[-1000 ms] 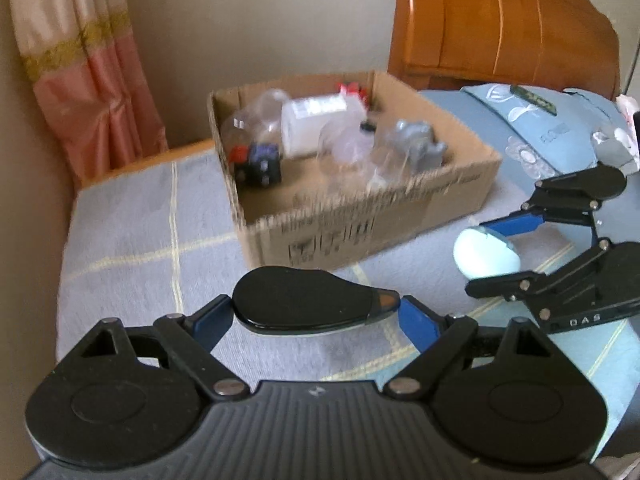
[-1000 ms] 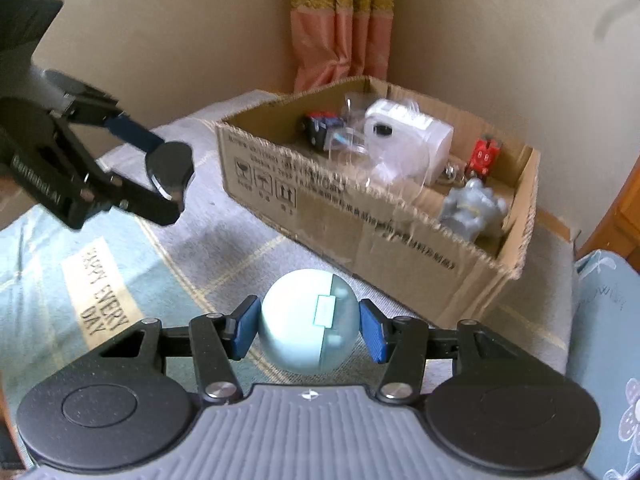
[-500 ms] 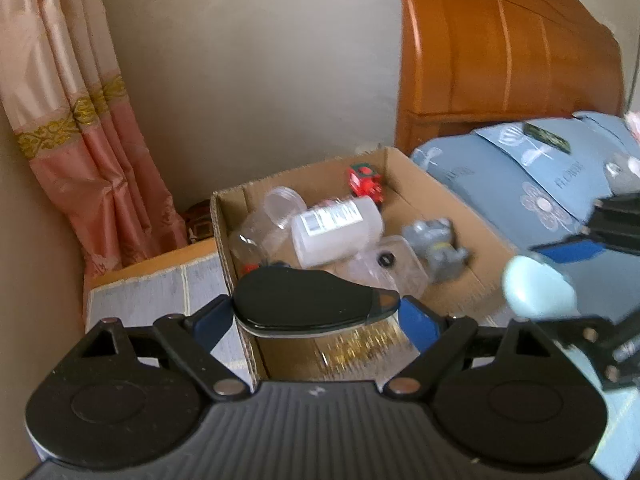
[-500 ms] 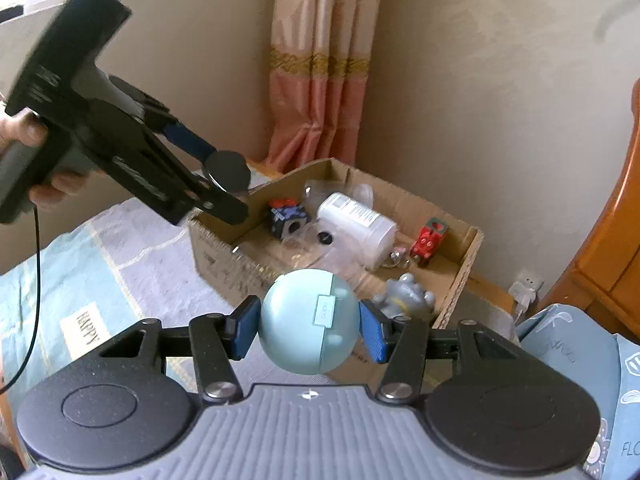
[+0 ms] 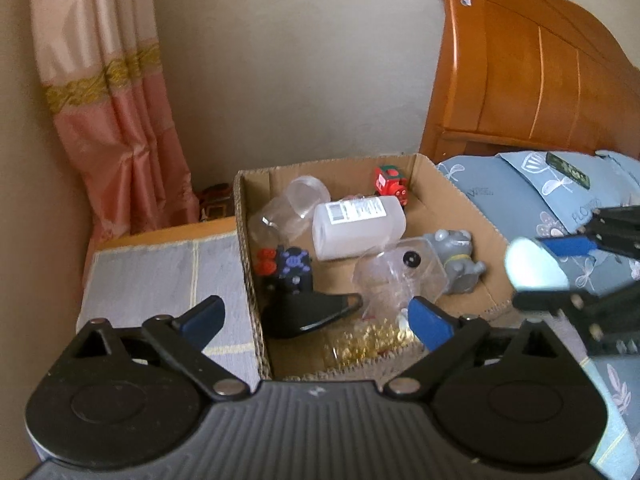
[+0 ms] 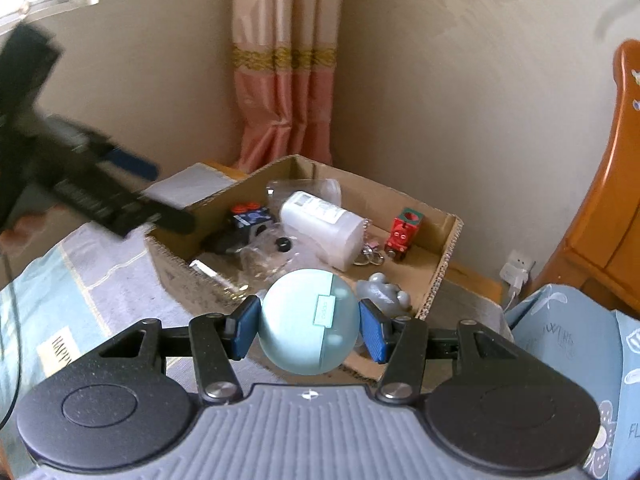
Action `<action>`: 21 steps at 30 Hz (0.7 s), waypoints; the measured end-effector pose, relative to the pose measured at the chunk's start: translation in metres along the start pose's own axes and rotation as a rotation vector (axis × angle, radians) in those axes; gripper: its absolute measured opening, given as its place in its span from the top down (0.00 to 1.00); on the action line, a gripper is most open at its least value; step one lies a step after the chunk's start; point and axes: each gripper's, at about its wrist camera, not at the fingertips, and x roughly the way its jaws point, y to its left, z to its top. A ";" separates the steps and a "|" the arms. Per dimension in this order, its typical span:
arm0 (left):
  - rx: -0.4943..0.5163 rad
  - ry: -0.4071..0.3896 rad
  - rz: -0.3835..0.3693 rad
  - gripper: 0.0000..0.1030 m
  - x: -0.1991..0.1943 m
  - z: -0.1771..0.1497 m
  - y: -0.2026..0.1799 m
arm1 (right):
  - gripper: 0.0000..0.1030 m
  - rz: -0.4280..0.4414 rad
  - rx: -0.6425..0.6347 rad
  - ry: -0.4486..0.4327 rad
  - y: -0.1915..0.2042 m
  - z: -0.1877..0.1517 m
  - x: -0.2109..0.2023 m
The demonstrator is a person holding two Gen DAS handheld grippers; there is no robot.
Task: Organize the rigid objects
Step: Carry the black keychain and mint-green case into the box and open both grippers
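Observation:
A cardboard box [image 5: 452,188] stands on the bed. My left gripper [image 5: 316,304] hovers over its near left corner, jaws opening, nothing pressed between the pads. A flat black teardrop-shaped object [image 5: 304,314] lies in the box just below, free of both fingers. To the right, my right gripper [image 6: 308,324] is shut on a pale teal round case [image 6: 308,322], held above the box's near wall. In the left wrist view the teal case [image 5: 534,264] shows at the right edge. In the right wrist view the left gripper [image 6: 160,192] is blurred.
The box holds a white bottle [image 5: 358,226], a red toy train [image 5: 390,184], a grey figure [image 5: 458,260], clear cups [image 5: 304,200], a dark cube [image 5: 294,266] and a clear bag. Wooden headboard [image 5: 540,72] and blue pillow [image 5: 540,192] right, curtain [image 5: 112,112] left.
The left jaws have spread and let go of the black object, which now lies in the box. Both grippers rose and came over the box; the right one still holds the teal case.

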 end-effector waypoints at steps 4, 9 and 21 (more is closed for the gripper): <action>-0.019 -0.015 0.021 0.05 -0.009 -0.012 -0.001 | 0.43 -0.007 0.034 0.013 -0.007 0.006 0.012; -0.017 -0.048 0.030 0.04 -0.021 -0.025 -0.005 | 0.43 -0.012 0.057 0.039 -0.010 0.010 0.027; -0.015 -0.084 0.074 0.04 -0.036 -0.043 -0.008 | 0.09 -0.048 0.065 0.022 0.002 0.012 0.014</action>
